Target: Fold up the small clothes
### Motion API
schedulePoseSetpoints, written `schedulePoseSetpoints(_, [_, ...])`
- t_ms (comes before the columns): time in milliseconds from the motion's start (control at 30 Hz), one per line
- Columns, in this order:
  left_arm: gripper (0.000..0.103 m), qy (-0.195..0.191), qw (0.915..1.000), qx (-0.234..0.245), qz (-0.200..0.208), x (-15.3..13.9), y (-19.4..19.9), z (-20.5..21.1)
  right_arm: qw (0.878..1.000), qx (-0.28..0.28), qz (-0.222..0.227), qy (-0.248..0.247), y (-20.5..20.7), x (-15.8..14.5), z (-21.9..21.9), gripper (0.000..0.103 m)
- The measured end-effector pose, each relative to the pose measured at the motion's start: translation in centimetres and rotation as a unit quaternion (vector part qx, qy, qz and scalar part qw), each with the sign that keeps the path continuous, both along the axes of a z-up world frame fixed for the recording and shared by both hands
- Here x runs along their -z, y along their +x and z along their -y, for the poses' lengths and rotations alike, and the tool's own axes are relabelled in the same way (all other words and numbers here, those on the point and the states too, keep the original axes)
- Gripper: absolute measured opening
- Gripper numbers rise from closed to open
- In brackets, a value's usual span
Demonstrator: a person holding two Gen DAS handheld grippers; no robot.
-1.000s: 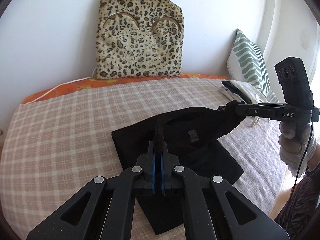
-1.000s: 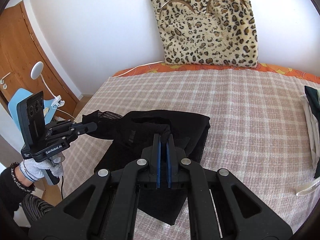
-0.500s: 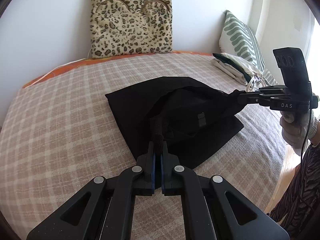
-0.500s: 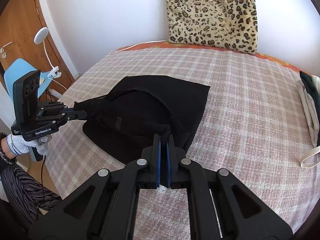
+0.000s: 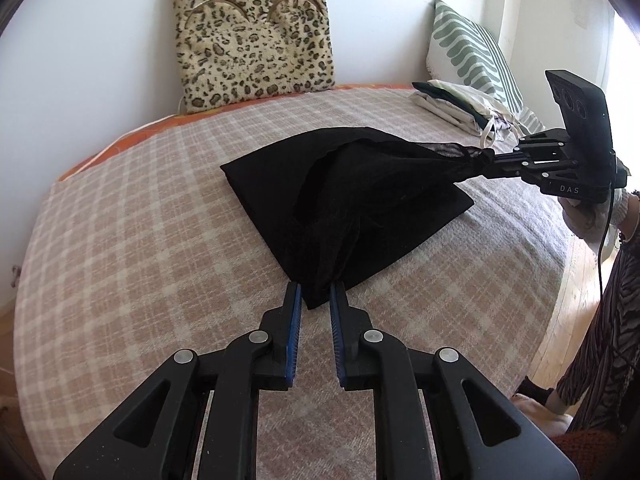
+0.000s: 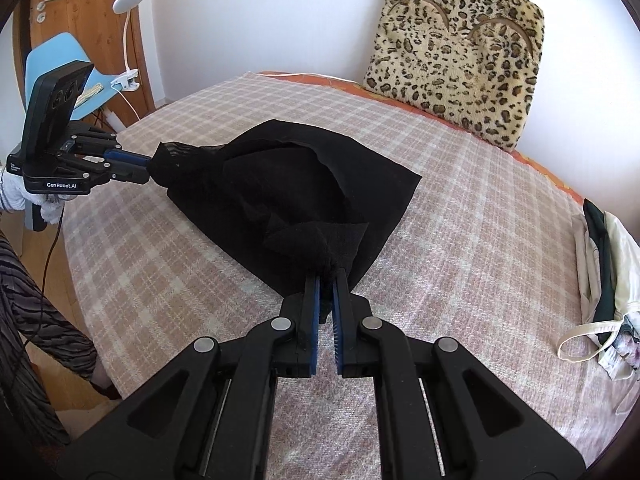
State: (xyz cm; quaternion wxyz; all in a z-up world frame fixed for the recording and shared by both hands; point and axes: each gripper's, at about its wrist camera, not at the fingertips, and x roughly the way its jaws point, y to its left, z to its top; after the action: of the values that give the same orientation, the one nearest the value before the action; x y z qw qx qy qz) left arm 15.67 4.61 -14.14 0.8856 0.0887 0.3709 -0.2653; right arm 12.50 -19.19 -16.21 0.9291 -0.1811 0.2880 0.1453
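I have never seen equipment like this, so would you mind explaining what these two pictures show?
There is no robot here: a person holds a two-fingered tool in each hand, and each tool carries a wide-angle camera looking along its fingers. One picture is from the left hand-held gripper, the other from the right hand-held gripper; each also shows the other tool off to the side. Both pinch corners of a black garment, lifting part of it off a bed with a checked blanket. A leopard-print cushion leans on the wall, and a pile of clothes lies by a striped pillow.
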Motion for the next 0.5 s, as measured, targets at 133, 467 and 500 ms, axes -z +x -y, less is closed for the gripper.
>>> schedulePoseSetpoints(133, [0.013, -0.024, 0.9996, -0.002, 0.015, -1.6, 0.2, -0.4, 0.999, -0.003, 0.011, 0.050, -0.4, -1.6, 0.6, 0.038])
schedulePoseSetpoints(467, [0.014, -0.030, 0.9964, -0.053, -0.059, 1.0, 4.8, 0.0, 0.999, -0.014, -0.027, 0.018, 1.1, 0.9, -1.9, 0.038])
schedulePoseSetpoints(500, [0.014, -0.037, 0.9954, -0.055, -0.069, 1.4, 5.1, -0.2, 0.999, -0.014, -0.033, 0.005, 1.2, 1.4, -2.1, 0.038])
